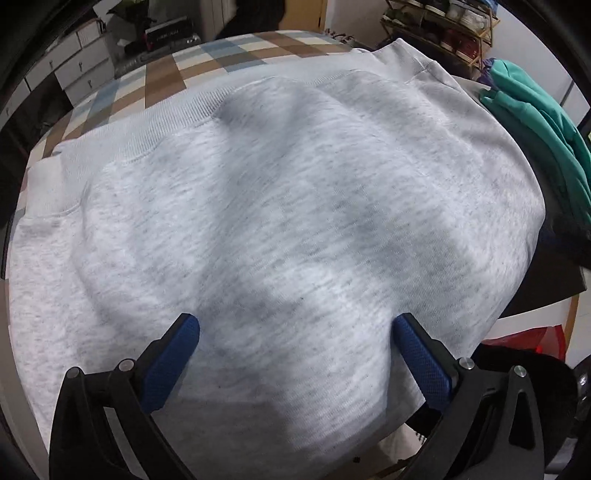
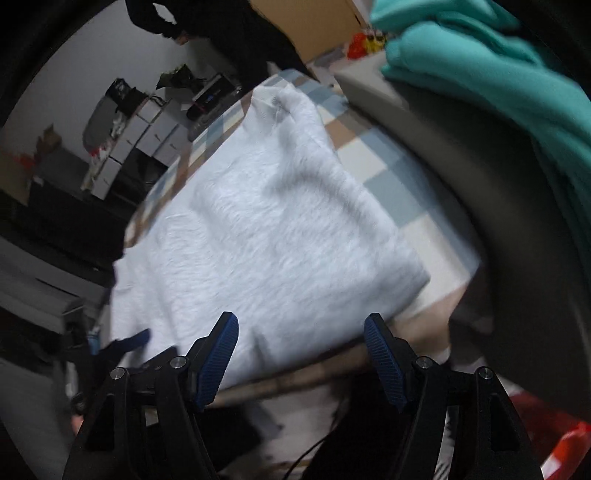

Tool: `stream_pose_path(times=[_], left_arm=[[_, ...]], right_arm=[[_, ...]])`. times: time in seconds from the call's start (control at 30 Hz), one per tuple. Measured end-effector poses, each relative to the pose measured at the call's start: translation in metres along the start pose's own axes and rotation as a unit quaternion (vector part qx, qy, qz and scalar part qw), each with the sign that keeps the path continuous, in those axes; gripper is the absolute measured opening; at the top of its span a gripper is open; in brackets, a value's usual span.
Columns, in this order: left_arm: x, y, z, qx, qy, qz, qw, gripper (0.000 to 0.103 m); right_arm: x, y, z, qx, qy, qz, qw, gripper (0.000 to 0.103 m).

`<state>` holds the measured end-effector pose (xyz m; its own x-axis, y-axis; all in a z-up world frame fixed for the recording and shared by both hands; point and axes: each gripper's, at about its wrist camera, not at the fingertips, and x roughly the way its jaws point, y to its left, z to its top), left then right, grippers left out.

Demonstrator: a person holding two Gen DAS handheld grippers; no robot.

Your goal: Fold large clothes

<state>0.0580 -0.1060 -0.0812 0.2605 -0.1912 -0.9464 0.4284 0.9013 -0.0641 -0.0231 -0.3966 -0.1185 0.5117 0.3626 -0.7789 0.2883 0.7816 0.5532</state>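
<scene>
A light grey sweatshirt [image 1: 280,206] lies folded on a checkered table [image 1: 229,55], ribbed hem toward the far left. My left gripper [image 1: 295,325] is open, its blue pads just above the near part of the fabric, holding nothing. The right wrist view shows the same sweatshirt [image 2: 266,236] as a folded block on the checkered table [image 2: 388,184]. My right gripper [image 2: 301,325] is open and empty above the sweatshirt's near edge. The left gripper's blue tip [image 2: 136,339] shows at the lower left of that view.
Teal garments [image 1: 543,129] are piled at the table's right side, also large in the right wrist view [image 2: 517,85]. White drawer units [image 1: 77,62] stand beyond the table at left, a wire shelf [image 1: 443,29] at back right. A red object [image 1: 535,339] sits low right.
</scene>
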Motion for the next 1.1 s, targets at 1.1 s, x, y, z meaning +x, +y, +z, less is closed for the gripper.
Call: stream_pose_path(times=[1.1], left_arm=[[0.030,0.025,0.048,0.013,-0.038,-0.017,0.9991,0.102]], right_arm=[[0.051,0.014,0.033,0.050,-0.106,0.191,0.975,0.075]])
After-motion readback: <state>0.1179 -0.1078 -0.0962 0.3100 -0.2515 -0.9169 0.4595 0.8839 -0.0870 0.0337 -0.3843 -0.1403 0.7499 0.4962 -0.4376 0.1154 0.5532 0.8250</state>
